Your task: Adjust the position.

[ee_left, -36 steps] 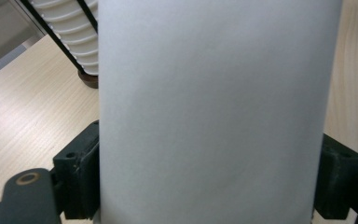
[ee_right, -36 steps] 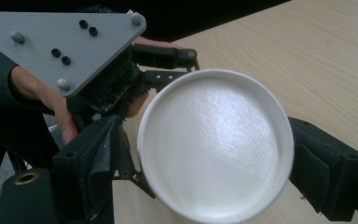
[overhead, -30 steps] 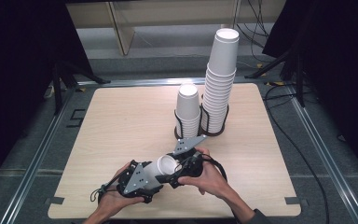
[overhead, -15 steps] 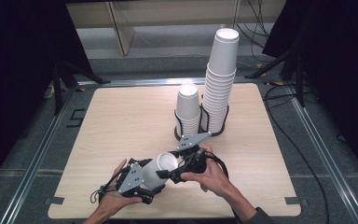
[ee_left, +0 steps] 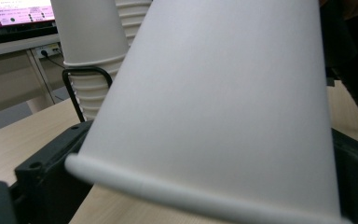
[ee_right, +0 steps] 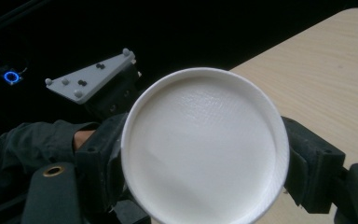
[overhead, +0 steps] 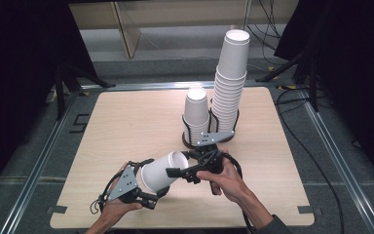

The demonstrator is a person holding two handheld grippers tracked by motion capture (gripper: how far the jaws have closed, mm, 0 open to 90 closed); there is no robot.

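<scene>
White paper cup (overhead: 163,170) at 6 o'clock on wooden counter (overhead: 126,126), pinched by left claw (overhead: 148,183) and right claw (overhead: 175,171) alike.

Both forearms enter from six o'clock. The left hand-held gripper (overhead: 148,187) points toward two o'clock, its jaws closed on a cup (overhead: 163,170). The right hand-held gripper (overhead: 177,172) points toward nine o'clock, its jaws either side of the cup's rim, apparently touching it.

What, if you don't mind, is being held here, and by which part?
A white paper cup, lying sideways above the table: the left gripper grips its base end, and the right gripper grips its open rim end.
</scene>
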